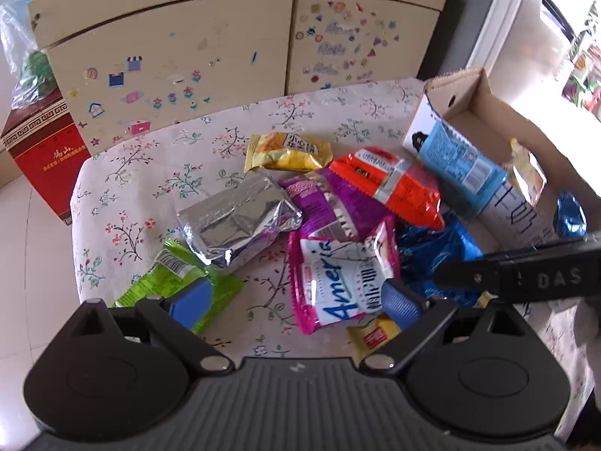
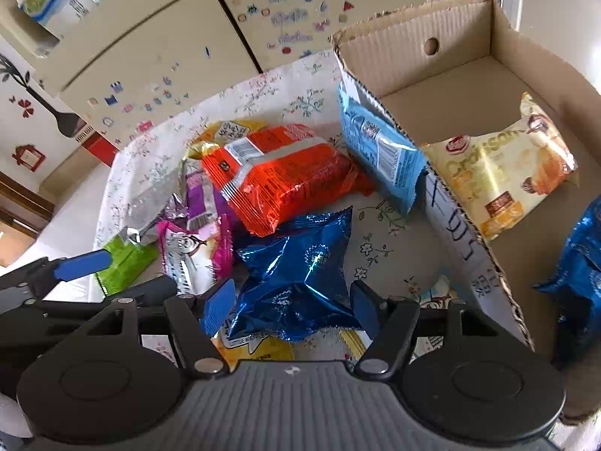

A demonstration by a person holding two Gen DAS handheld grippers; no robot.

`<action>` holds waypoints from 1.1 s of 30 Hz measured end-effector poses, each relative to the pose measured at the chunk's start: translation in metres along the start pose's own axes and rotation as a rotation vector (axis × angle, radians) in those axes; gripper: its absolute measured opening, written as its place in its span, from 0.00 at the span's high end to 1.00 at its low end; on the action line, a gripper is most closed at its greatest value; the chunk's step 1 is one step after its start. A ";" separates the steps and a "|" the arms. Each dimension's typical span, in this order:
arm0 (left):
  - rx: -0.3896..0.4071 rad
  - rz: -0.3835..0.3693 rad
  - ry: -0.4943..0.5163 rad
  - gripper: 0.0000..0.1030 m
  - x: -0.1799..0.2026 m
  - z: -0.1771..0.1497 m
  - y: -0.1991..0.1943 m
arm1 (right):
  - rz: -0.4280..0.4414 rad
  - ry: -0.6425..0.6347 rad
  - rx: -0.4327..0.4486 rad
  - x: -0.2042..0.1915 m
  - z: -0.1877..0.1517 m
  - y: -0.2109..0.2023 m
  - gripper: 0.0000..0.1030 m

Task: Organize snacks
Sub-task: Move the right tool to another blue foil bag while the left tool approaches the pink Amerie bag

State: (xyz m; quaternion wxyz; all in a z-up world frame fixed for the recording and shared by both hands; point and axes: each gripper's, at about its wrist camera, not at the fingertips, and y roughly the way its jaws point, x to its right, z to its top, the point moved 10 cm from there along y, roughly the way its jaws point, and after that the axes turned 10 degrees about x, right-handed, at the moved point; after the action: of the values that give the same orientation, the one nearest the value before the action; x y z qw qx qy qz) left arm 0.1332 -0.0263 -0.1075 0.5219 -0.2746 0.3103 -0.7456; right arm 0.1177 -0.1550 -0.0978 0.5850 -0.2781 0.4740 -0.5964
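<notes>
Green, silver, purple and pink packets (image 1: 340,282) lie loose on the floral-clothed bench (image 1: 124,173); the left hand-held gripper (image 1: 296,300) hangs released above them. Further right, the right hand-held gripper (image 2: 291,306) straddles a blue foil packet (image 2: 296,274), pads apparently not yet pressing. The cardboard box (image 2: 409,49), far right, holds a croissant packet (image 2: 496,176). Judgement: pick-up stage; next, clench, lift and carry rightward over the box wall.

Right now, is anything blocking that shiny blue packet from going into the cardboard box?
Only the cardboard box's near wall stands between them, so the blue foil packet, between the right gripper's jaws, must be lifted over it. Nothing else visibly blocks the way.
</notes>
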 end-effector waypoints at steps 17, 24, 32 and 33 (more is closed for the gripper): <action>-0.011 -0.091 -0.025 0.07 0.016 0.001 0.020 | 0.021 -0.126 -0.047 -0.003 -0.021 -0.007 0.42; -0.050 -0.087 0.088 0.07 0.035 -0.010 0.030 | 0.020 -0.161 -0.065 0.002 -0.027 -0.019 0.43; -0.049 -0.054 0.155 0.07 0.043 -0.015 0.043 | 0.017 -0.189 -0.075 0.003 -0.032 -0.023 0.42; -0.047 -0.049 0.158 0.07 0.043 -0.015 0.044 | 0.018 -0.184 -0.075 0.004 -0.032 -0.023 0.42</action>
State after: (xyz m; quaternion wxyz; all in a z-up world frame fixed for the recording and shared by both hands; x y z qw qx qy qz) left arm 0.1362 -0.0756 -0.1467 0.4710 -0.2346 0.3609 -0.7700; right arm 0.0786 -0.1546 -0.0905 0.6207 -0.3491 0.4429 -0.5447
